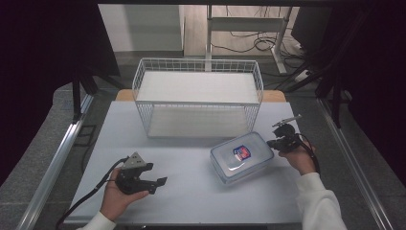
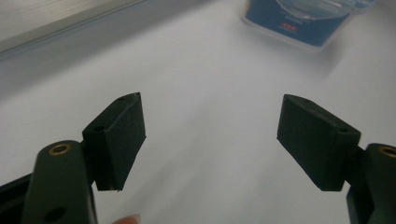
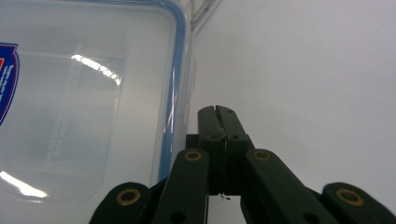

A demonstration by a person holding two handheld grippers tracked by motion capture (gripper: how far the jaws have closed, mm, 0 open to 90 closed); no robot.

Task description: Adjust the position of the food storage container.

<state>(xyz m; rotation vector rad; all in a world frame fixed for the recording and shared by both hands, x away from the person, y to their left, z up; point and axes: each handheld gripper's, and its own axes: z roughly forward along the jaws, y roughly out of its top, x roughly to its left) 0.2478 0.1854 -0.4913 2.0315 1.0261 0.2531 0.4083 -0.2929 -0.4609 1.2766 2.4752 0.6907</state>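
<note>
At about eight o'clock on the white table (image 1: 191,187), the left gripper (image 1: 160,182) rests low in the person's hand, its jaws spread wide with nothing between them; in the left gripper view the bare tabletop shows between its pads (image 2: 119,140).

Toward four o'clock lies the clear lidded food container (image 1: 242,157), blue-sealed with a shield sticker, just in front of the white wire basket (image 1: 198,96) standing at twelve.

At its right edge sits the right gripper (image 1: 269,143), jaws pressed together on nothing, the tips just beside the side latch (image 3: 190,88).

The step looks like working that latch. To do it well, keep the closed tips low and square to the flap, push gently, and bring the left gripper over to steady the far side, since the light box may slide.
</note>
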